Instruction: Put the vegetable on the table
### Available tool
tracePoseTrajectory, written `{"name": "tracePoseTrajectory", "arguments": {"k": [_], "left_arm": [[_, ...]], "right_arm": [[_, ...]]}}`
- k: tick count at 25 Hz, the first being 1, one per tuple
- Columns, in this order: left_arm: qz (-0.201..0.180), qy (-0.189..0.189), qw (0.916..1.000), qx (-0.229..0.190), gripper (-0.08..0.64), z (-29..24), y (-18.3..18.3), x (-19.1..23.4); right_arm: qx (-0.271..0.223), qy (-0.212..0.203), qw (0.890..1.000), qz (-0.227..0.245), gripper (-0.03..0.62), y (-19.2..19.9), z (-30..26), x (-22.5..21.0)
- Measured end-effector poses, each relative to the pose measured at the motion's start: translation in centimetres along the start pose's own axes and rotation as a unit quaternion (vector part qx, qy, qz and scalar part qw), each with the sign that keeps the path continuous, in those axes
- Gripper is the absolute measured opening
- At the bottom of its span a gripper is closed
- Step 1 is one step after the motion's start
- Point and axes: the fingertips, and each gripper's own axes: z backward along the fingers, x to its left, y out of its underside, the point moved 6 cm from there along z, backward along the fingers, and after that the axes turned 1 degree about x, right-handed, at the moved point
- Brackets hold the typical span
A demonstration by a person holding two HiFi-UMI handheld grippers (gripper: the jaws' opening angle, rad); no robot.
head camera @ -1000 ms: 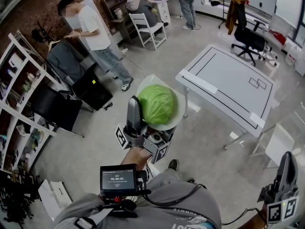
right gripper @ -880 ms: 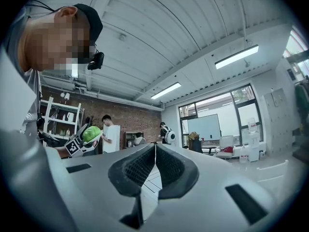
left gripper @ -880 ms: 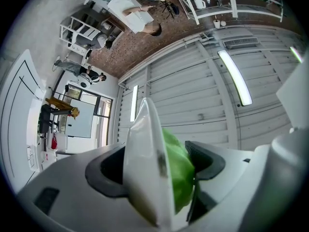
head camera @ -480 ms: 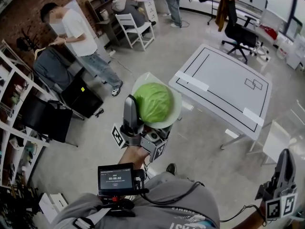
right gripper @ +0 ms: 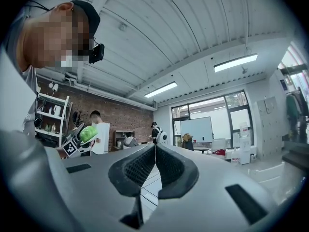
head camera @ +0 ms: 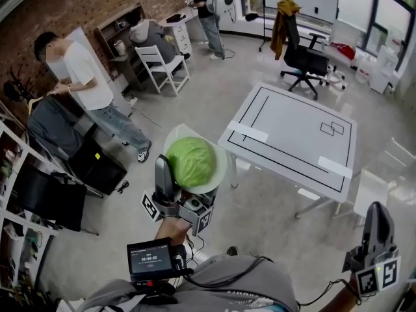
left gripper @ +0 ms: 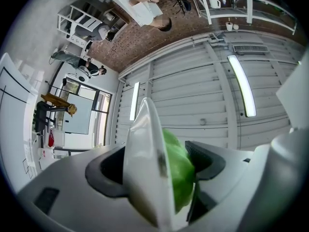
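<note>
- Change: over the last second the table has drifted from the right of the head view toward its centre, so the carrier is closing on it.
- The left claw stays clamped, fairly wide, on the cabbage and the white plate behind it, held aloft over the floor.
- The right claw has its jaws together and is empty.
- Meaning: the carry is under way and the set-down is not yet begun.
- Surface: the white top is bare, marked with black lines and tape strips, at 2 o'clock from the cabbage.
- Room: brick wall at 11 o'clock, shelves at 9, a standing person at 10, office chair at 1.
</note>
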Motion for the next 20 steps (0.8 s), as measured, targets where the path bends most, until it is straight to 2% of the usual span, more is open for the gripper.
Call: {"name": "tracePoseTrajectory", "arguments": {"k": [8, 15, 20], "left_arm": [[0.010, -0.006, 0.9999, 0.002, 0.368, -0.6, -1.5, 2.2], [0.004, -0.018, 0.9997, -0.015, 0.368, -1.9, 0.7, 5.0], [-0.017, -0.002, 0.9996, -0.021, 0.368, -3.8, 3.2, 5.7]], "right_arm": [[0.011, 0.003, 1.000, 0.004, 0.006, 0.0, -2.2, 0.6], [0.012, -0.006, 1.000, -0.002, 0.006, 0.0, -3.7, -4.3], [0.001, -0.027, 1.000, -0.002, 0.006, -0.8, -5.0, -8.4]]}}
